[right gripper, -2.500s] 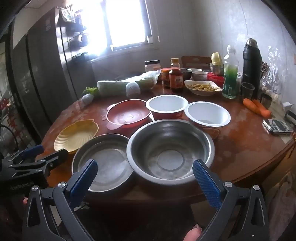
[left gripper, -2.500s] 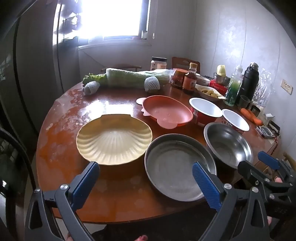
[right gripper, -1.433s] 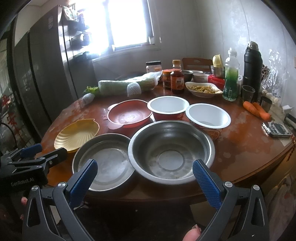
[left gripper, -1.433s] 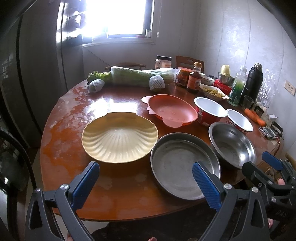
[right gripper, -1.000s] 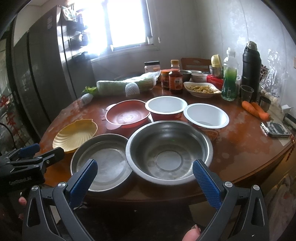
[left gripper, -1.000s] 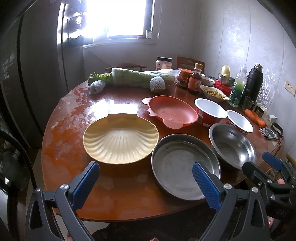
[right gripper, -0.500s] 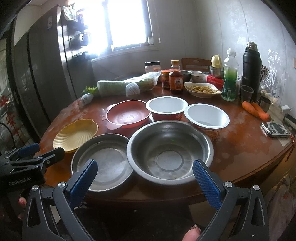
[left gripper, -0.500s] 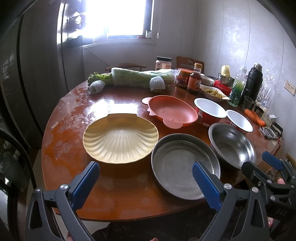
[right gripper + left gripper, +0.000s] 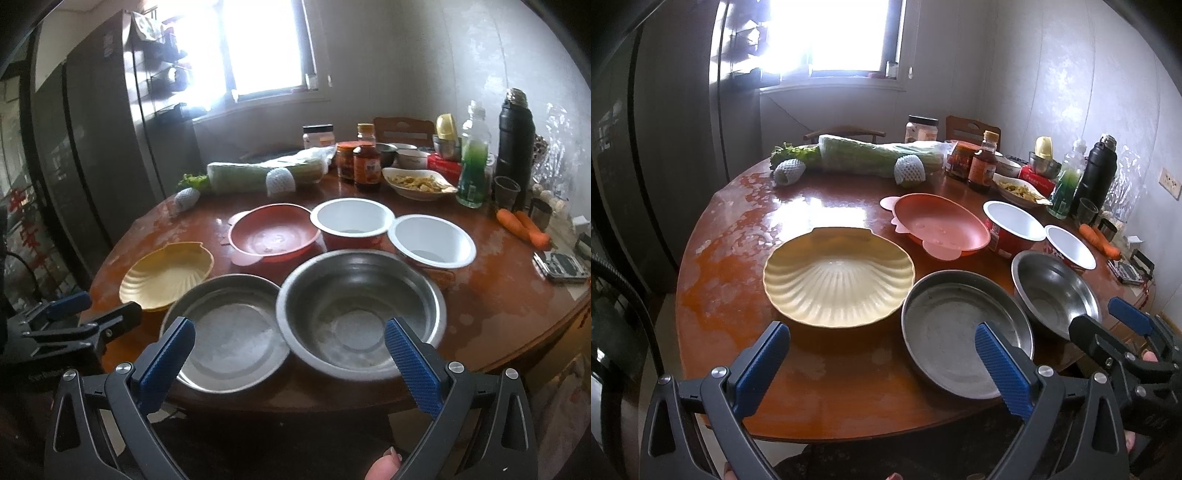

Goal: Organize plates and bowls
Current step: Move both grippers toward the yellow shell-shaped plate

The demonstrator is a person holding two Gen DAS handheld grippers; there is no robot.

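Both grippers empty, fingers wide apart.
Left gripper (image 9: 881, 360) hovers before the shell plate (image 9: 838, 275) and steel pan (image 9: 964, 328); right gripper (image 9: 290, 356) before the steel bowl (image 9: 360, 306) on the worktop (image 9: 738, 236). Nothing touched; positions unchanged from half a second earlier.

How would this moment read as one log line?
left tongs: open, empty | right tongs: open, empty | dishes: unstacked on table

Daylight blows out the window (image 9: 846, 35) at the rear, white glare streaks the wet table (image 9: 798, 206), room corners stay dim, fisheye bends walls and edges, black vignette rings both views, distant clutter soft.
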